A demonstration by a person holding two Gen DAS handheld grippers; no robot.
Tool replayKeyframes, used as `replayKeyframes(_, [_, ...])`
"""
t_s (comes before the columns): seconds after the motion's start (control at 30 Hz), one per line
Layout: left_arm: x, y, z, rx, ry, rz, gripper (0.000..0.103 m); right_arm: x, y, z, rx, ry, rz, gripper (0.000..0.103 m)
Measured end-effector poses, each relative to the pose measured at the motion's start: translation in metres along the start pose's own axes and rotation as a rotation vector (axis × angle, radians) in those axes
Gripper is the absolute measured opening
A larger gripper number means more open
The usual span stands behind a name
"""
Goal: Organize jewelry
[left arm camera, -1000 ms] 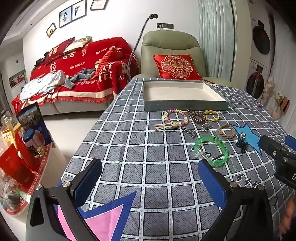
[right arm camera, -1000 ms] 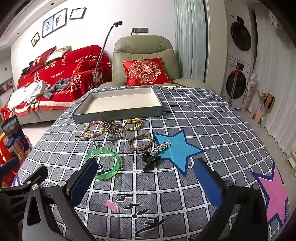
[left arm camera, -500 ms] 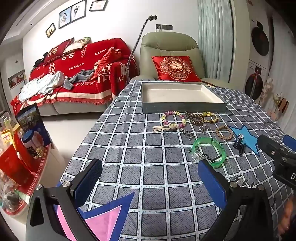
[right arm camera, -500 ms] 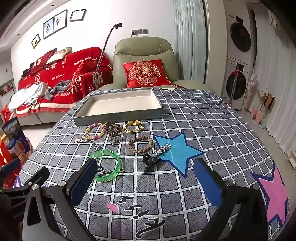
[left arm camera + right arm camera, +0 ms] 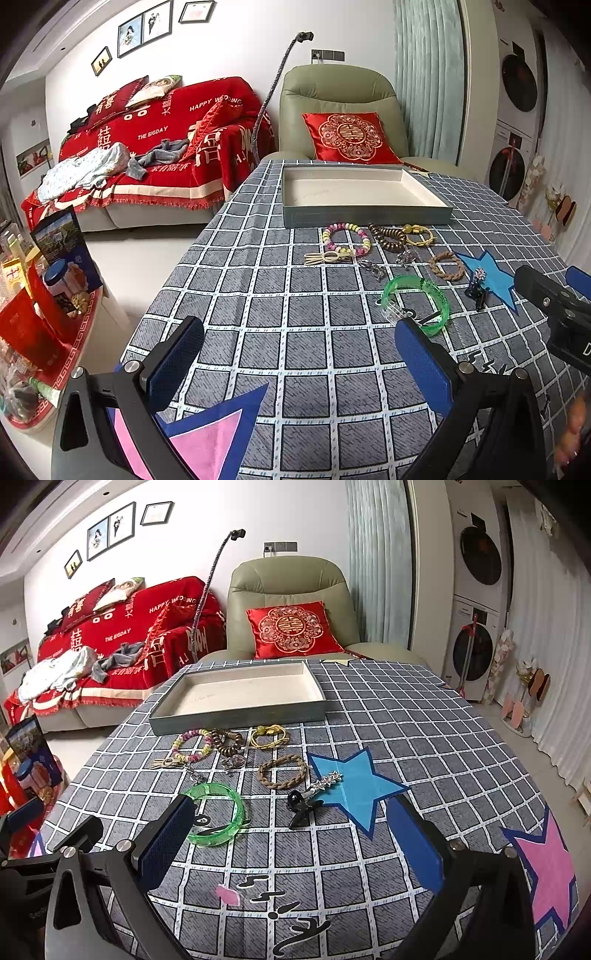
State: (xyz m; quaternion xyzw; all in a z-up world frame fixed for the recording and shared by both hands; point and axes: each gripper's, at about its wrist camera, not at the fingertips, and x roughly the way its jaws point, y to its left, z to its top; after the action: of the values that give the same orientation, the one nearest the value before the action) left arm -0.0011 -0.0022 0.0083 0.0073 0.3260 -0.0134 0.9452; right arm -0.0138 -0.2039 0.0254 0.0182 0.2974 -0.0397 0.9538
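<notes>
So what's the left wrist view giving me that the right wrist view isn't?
Only the left wrist view shows the open left gripper, plus the right gripper's body at its edge. Only the right wrist view shows the open right gripper and the whole pink star patch. Both show the empty tray, green bangle, braided bracelet and black hair clip.

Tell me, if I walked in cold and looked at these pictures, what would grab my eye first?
Probably the green bangle, glowing on the grey checked tablecloth just ahead of the open right gripper. Beyond it a cluster of bracelets lies in front of the empty tray, including a pastel beaded bracelet and a braided brown one. Behind the table, the red sofa throw dominates.
</notes>
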Motion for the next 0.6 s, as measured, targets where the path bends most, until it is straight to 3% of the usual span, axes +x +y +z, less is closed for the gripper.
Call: replayKeyframes(0.6, [0.0012, 0.0044, -0.0005, -0.009, 0.004, 0.000, 0.103, -0.0004, -0.0006, -0.0005, 0.000, -0.001, 0.002, 0.103])
